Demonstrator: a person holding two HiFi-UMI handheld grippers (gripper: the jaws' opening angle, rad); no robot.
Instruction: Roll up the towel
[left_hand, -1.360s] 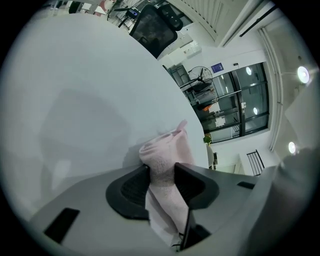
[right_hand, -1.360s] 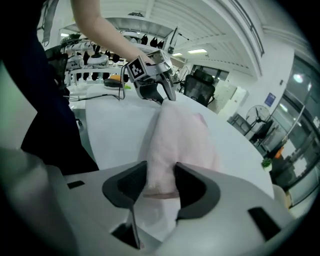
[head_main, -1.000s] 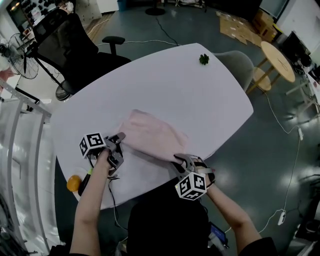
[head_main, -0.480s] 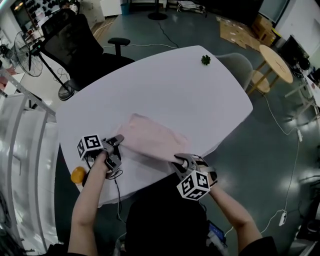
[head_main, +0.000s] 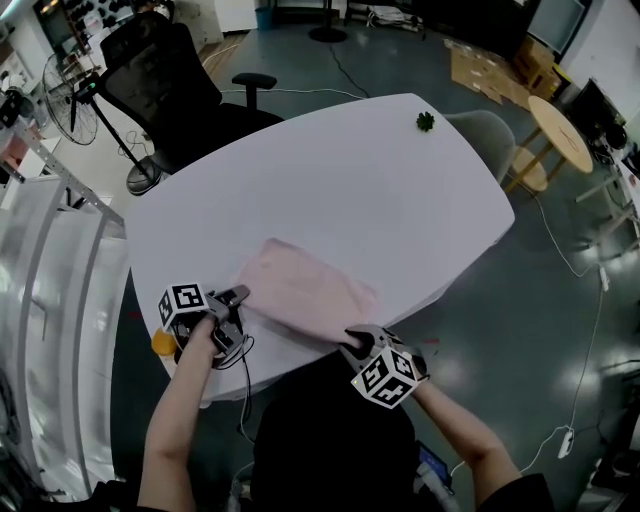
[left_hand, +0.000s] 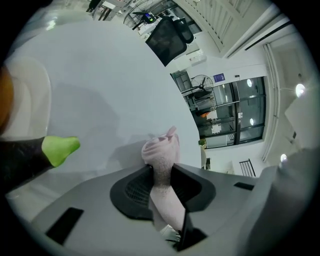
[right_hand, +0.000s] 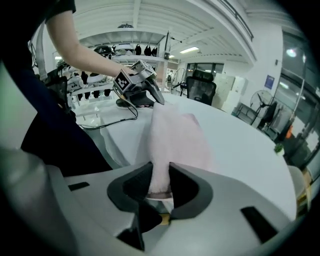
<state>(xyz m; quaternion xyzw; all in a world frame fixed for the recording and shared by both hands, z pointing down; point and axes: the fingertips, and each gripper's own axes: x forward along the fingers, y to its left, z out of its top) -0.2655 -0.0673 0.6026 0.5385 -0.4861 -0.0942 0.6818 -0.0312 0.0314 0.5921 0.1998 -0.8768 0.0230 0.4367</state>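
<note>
**Both near corners of the pink towel pinched**

Two forearms reach over the near edge of the white counter (head_main: 360, 180), both tilted downward. The left hand-held gripper (head_main: 238, 297) is clamped on a bunched corner of the towel (head_main: 305, 295), at the towel's 8 o'clock. The right hand-held gripper (head_main: 352, 340) grips the edge at its 5 o'clock. The towel is pale pink and fuzzy. It lies mostly flat at the counter's 6 o'clock, not yet rolled.

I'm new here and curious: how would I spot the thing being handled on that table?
Find the big white oval table. At its near edge lies a pink towel, its near ends pinched by the left gripper and right gripper. It is the only soft pink thing there.
</note>
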